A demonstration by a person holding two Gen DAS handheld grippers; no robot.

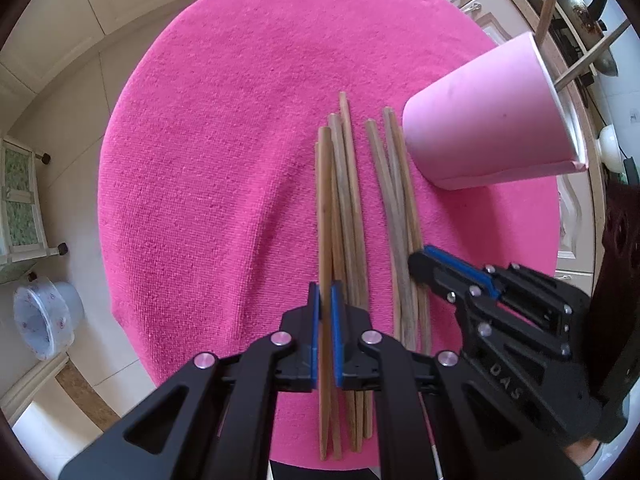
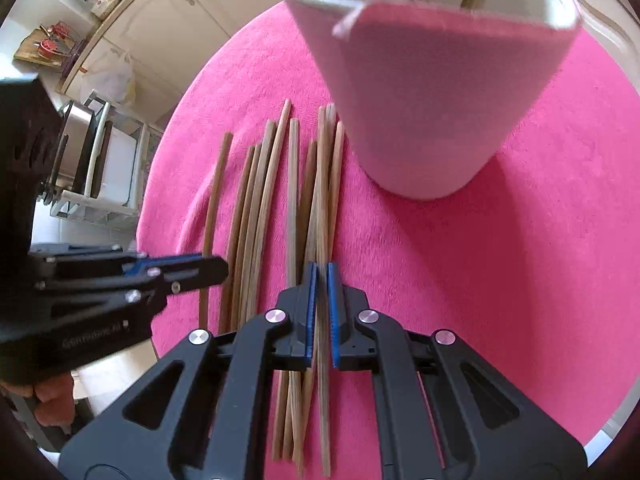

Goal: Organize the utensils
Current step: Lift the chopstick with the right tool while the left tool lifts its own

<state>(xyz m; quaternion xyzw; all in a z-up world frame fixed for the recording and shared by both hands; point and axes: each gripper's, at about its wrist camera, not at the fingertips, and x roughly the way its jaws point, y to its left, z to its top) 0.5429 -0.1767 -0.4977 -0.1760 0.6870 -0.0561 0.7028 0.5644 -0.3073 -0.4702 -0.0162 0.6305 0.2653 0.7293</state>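
Note:
Several wooden chopsticks (image 1: 348,216) lie side by side on a round pink cloth-covered table (image 1: 208,160); they also show in the right wrist view (image 2: 260,200). A pink cup (image 1: 492,128) stands at the right with two chopsticks in it; in the right wrist view the cup (image 2: 432,92) is just ahead. My left gripper (image 1: 325,292) is shut on one chopstick (image 1: 325,220) at the left of the pile. My right gripper (image 2: 322,276) is shut on one chopstick (image 2: 322,200) at the right of the pile; it shows from the side in the left wrist view (image 1: 424,258).
A white bin with a liner (image 1: 44,320) stands on the floor at the left. Kitchen cabinets and a stove with a pan (image 1: 580,4) lie beyond the table. A dish rack (image 2: 96,152) stands to the left in the right wrist view.

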